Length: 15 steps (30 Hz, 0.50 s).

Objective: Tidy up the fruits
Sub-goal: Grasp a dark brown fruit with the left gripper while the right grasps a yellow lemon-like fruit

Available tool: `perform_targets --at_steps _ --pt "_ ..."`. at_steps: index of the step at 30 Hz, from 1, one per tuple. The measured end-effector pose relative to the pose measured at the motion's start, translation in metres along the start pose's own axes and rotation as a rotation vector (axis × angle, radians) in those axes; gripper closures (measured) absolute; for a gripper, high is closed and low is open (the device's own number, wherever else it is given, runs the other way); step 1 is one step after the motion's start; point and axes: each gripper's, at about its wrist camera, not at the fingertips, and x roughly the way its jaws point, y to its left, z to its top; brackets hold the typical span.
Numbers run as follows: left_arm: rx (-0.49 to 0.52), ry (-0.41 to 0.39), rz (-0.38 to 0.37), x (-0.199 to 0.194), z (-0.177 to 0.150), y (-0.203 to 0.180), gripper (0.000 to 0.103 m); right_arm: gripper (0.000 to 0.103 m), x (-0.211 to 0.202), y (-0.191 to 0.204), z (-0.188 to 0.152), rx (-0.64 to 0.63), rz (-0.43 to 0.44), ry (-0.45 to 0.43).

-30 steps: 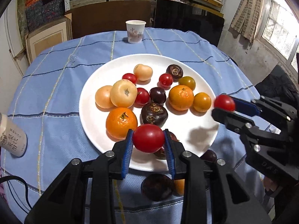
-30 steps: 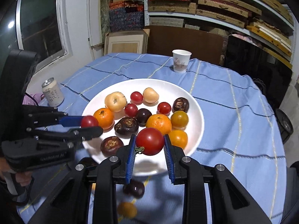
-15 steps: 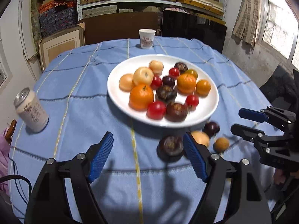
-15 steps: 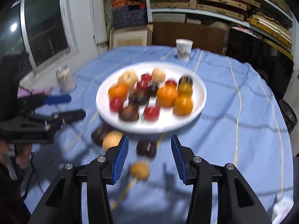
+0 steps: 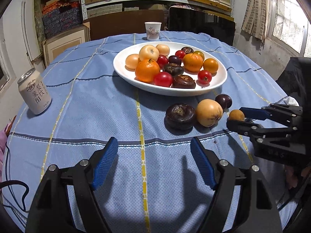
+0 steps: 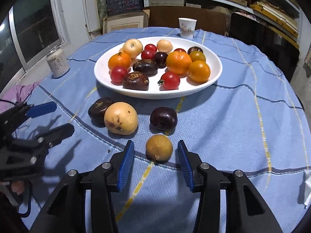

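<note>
Fruit in hand: small tan fruit [image 6: 159, 150], lying on the blue tablecloth [image 6: 233, 120], framed between the blue pads [image 6: 126, 163] but not yet touched.
Right gripper [image 6: 155, 163]: spread wide, empty, low over the cloth.
Grip advice: centre first, then close gently on the widest part; round skin likely to roll or squirt forward if pinched off-centre.
Neighbours: dark plum [image 6: 163, 118] just beyond, pale yellow fruit [image 6: 120, 118] and dark wrinkled fruit [image 6: 100, 106] touching each other to its left; better not to nudge them on the way in.
Destination: probably the white plate [image 6: 214, 77], already crowded; bare patch at its near rim looks the safest drop.
Left gripper [image 5: 153, 165]: released, holding nothing, hovering well short of the loose fruits.
Further out: can [image 5: 35, 91] and paper cup [image 5: 153, 30], both clear of the path.
</note>
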Motion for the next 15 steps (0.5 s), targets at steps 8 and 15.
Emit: perform_targets --at_steps 8,15 --pt "0.024 0.009 0.041 0.005 0.010 -0.006 0.028 0.074 -0.011 -0.001 -0.011 0.017 0.071 -0.033" --pt "0.064 0.035 0.052 0.028 0.028 -0.020 0.027 0.074 -0.019 -0.028 -0.018 0.155 0.169 -0.068"
